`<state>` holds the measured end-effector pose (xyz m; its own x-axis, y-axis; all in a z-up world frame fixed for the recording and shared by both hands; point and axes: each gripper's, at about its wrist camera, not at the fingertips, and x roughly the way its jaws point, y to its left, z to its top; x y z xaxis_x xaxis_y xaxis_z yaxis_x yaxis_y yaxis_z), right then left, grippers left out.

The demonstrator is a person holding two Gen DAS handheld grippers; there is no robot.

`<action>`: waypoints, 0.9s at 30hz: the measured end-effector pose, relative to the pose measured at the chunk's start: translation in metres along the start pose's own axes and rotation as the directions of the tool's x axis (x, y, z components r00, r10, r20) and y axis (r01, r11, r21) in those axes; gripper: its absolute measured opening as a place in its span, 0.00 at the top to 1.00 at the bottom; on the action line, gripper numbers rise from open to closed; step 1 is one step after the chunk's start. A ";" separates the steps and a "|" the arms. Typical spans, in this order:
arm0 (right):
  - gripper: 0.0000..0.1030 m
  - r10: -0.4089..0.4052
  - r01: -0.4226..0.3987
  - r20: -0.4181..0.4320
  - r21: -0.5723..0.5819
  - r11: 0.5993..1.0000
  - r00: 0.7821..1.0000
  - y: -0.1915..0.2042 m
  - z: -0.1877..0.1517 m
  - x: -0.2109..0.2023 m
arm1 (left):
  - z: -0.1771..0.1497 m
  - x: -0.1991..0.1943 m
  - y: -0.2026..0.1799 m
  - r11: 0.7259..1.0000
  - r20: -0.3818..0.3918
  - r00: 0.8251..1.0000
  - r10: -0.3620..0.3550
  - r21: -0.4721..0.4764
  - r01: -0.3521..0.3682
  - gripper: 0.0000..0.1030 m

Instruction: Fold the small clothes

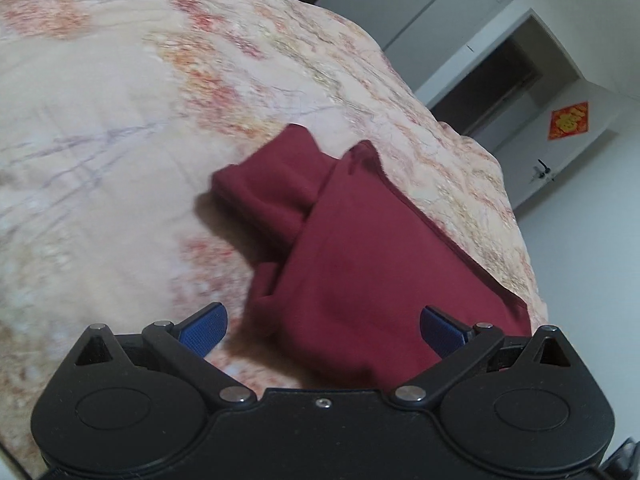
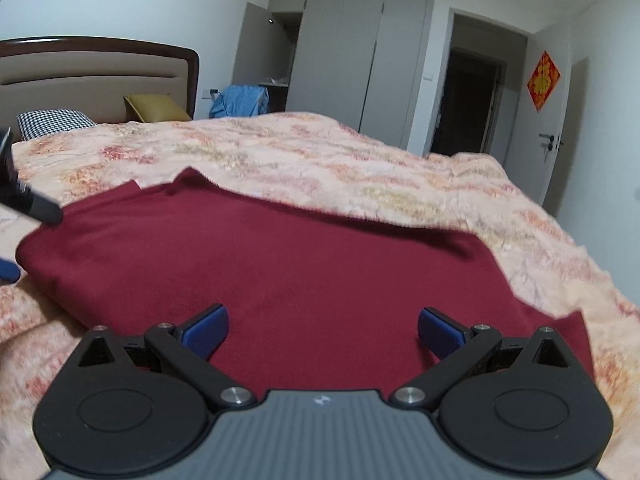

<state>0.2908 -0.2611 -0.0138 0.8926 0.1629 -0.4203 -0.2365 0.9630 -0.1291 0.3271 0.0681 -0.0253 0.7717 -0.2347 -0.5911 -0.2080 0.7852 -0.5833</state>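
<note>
Left gripper [image 1: 323, 330], right gripper [image 2: 323, 330]: both spread wide, empty, over dark red knit garment [image 2: 280, 272], part-folded on floral peach bed quilt [image 2: 400, 176]. Risk: soft quilt (bunches w/ cloth) snagged in pinch; folded sleeve [image 1: 272, 192] slipping loose.

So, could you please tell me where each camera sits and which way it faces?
Left wrist: behind the open left claw, looking down across the folded red garment on the floral bedspread.
Right wrist: behind the open right claw, low over the garment, facing the wardrobe.
Shared: garment, bedspread, doorway.
</note>
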 end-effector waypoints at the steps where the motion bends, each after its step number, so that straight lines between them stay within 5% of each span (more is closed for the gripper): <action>1: 0.00 0.002 -0.002 -0.004 0.012 1.000 1.000 -0.001 -0.003 0.002 | 0.001 0.004 -0.001 1.000 -0.012 1.000 0.003 -0.002 -0.003 0.01; 27: 0.00 0.012 -0.013 0.019 0.042 0.999 1.000 -0.001 -0.027 0.008 | -0.002 0.023 -0.005 0.995 -0.031 0.995 0.097 0.025 -0.096 0.01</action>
<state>0.2882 -0.2668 -0.0416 0.8970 0.1784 -0.4045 -0.2317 0.9690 -0.0863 0.3451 0.0574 -0.0370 0.7290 -0.1752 -0.6617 -0.2659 0.8183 -0.5096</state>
